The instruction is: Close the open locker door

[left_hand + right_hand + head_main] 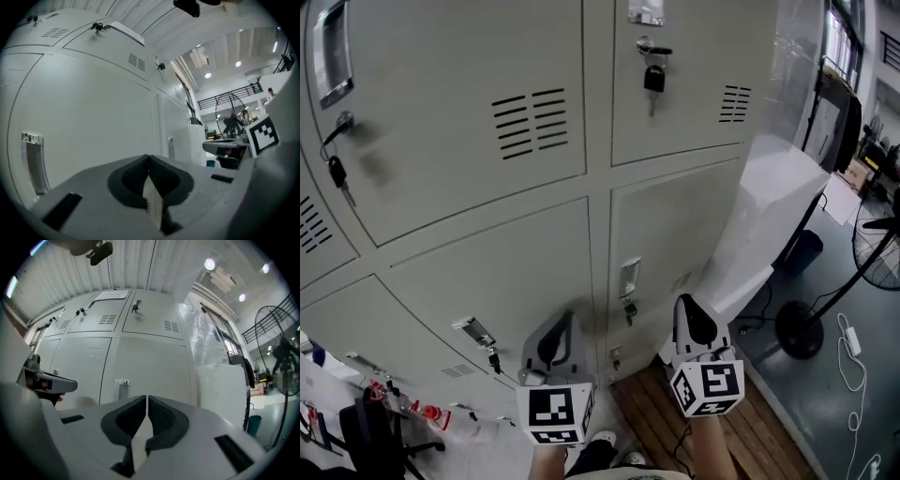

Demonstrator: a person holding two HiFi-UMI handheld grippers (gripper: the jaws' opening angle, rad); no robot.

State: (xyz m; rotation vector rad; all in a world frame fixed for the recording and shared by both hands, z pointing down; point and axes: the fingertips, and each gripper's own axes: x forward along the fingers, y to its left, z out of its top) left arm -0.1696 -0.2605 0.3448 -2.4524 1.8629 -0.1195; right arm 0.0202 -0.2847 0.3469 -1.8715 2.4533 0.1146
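A bank of grey lockers (487, 122) fills the head view, and every door I see lies flush with its frame. The lower right door (666, 239) carries a metal handle (629, 277) on its left side. My right gripper (687, 307) is shut and empty, its tip close to that door's lower right part; I cannot tell if it touches. In the right gripper view the same door (150, 366) and handle (123, 389) lie straight ahead of the right gripper (147, 397). My left gripper (564, 325) is shut and empty before the neighbouring lower door (93, 122).
Keys hang from locks on the upper doors (653, 79) (337, 174). A white plastic-wrapped block (778, 202) stands right of the lockers, with a standing fan (802, 330) and a cable beyond. Wooden boards (750, 436) lie underfoot. Clutter sits at lower left (366, 412).
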